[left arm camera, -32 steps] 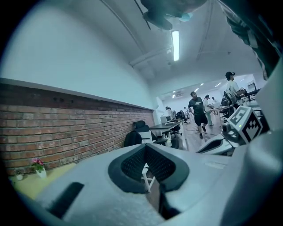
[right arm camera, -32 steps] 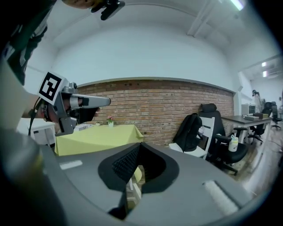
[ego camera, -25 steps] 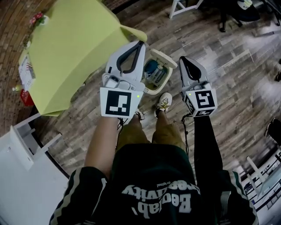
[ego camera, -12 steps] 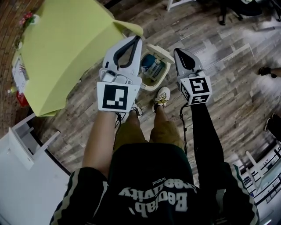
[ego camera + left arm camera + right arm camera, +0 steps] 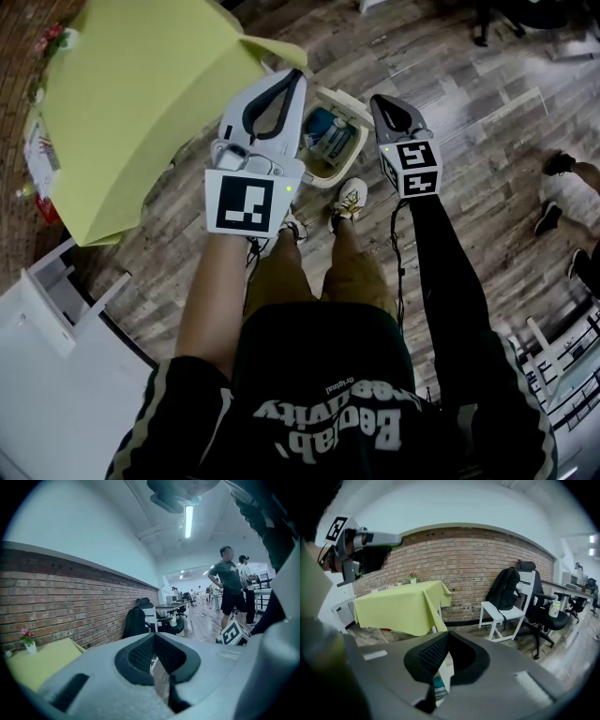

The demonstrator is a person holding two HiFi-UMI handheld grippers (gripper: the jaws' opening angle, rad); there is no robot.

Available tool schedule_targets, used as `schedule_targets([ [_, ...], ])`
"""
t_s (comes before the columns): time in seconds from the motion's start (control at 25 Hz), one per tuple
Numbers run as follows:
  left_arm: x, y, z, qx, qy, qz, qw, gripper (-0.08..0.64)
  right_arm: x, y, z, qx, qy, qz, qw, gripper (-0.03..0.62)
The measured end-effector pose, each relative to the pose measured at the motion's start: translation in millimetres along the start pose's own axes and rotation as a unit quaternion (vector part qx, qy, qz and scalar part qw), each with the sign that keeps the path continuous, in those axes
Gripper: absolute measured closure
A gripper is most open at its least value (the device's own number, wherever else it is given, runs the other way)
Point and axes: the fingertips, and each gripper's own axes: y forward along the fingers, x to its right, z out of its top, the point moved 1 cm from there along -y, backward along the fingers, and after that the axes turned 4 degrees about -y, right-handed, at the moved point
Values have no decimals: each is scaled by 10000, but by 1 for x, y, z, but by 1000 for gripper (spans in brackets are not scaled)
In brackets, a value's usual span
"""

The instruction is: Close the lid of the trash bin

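Observation:
A cream trash bin (image 5: pixel 322 172) stands on the wood floor just ahead of my feet, its lid (image 5: pixel 348 101) raised at the far side and blue and white rubbish (image 5: pixel 323 134) showing inside. My left gripper (image 5: pixel 296 77) hangs over the bin's left edge, jaws shut with nothing between them. My right gripper (image 5: pixel 376 99) is just right of the lid, also shut and holding nothing. In the right gripper view the gripper (image 5: pixel 447 633) points at the room, and part of the bin (image 5: pixel 440 682) shows below its jaws. The left gripper (image 5: pixel 153 635) faces down the office.
A table under a yellow-green cloth (image 5: pixel 141 103) stands close at the left of the bin. White furniture (image 5: pixel 47 375) is at my lower left. A white chair with a black backpack (image 5: pixel 506 597) stands by the brick wall. Another person's feet (image 5: pixel 561 178) are at the right.
Both grippers have moved forward over the bin; the right one has come closer to the lid. Another person's feet have come into view at the right.

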Motion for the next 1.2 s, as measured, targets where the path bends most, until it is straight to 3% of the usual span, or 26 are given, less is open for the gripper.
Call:
schedule_targets([
  [0.68, 2, -5, -11, -128, -71, 30, 9999, 552, 0, 41, -62, -925, 14, 316, 9952, 581],
  [1.2, 6, -10, -27, -240, -218, 35, 9995, 552, -2, 52, -88, -1263, 237, 341, 9911, 581],
])
